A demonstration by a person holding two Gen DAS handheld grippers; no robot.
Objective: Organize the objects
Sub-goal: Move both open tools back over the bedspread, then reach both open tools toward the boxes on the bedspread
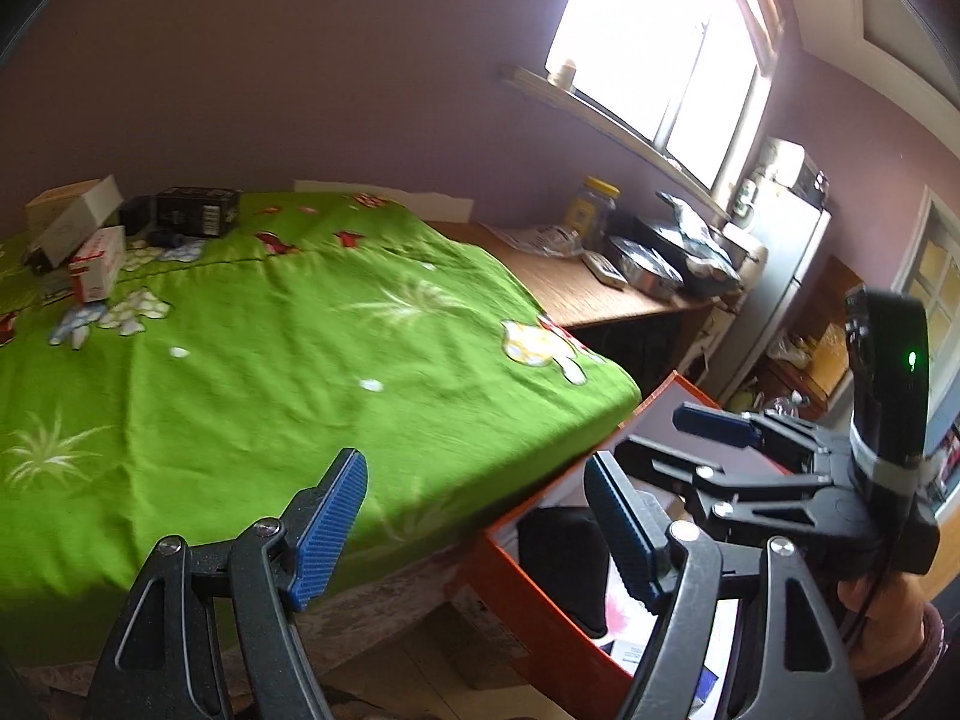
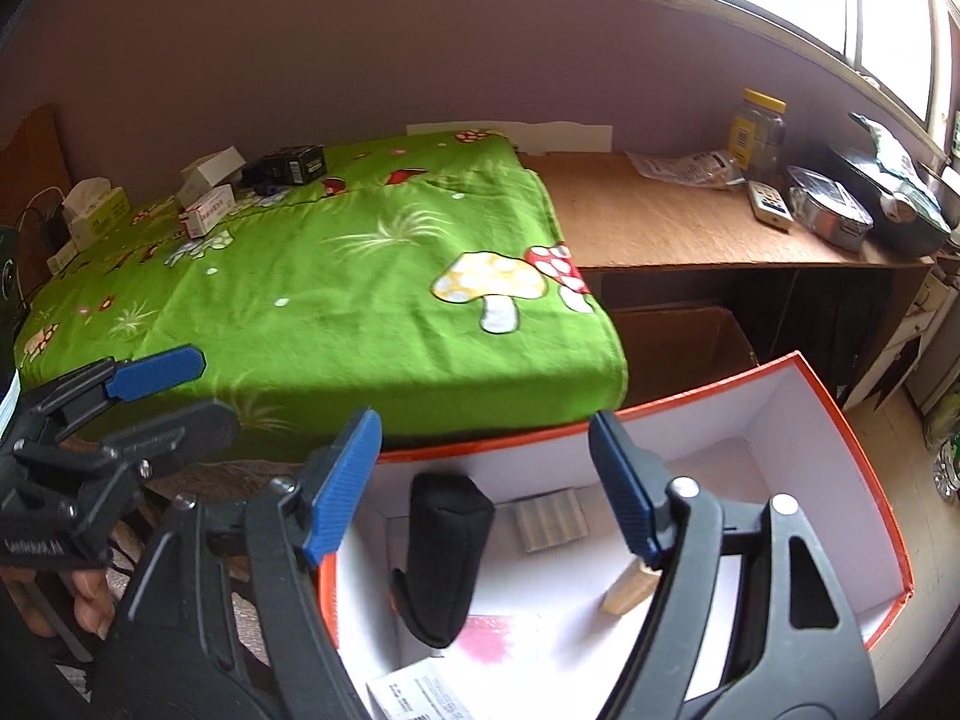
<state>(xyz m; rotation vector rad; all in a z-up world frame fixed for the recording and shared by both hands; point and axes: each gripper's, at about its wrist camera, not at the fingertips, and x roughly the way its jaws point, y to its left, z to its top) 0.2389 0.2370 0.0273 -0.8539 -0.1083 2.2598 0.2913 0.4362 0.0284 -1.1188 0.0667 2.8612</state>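
Jaws of both grippers are seen parted, nothing between them: left gripper [image 1: 474, 531], right gripper [image 2: 486, 486]. Orange-rimmed white cardboard box [image 2: 840, 420] is placed beside the green mushroom-print cloth [image 2: 336, 288]. A black fabric pouch [image 2: 447, 546], a pale wooden block [image 2: 627, 591] and a printed sheet [image 2: 420, 693] (text too small to read) lie inside.

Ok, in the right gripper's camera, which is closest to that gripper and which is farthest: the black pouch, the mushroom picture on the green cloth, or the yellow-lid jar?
From the right gripper:
1. Black pouch, just ahead and below, inside the orange box.
2. Mushroom picture, farther on, near the green cloth's right edge.
3. Yellow-lid jar, farthest, at the back right of the wooden desk.
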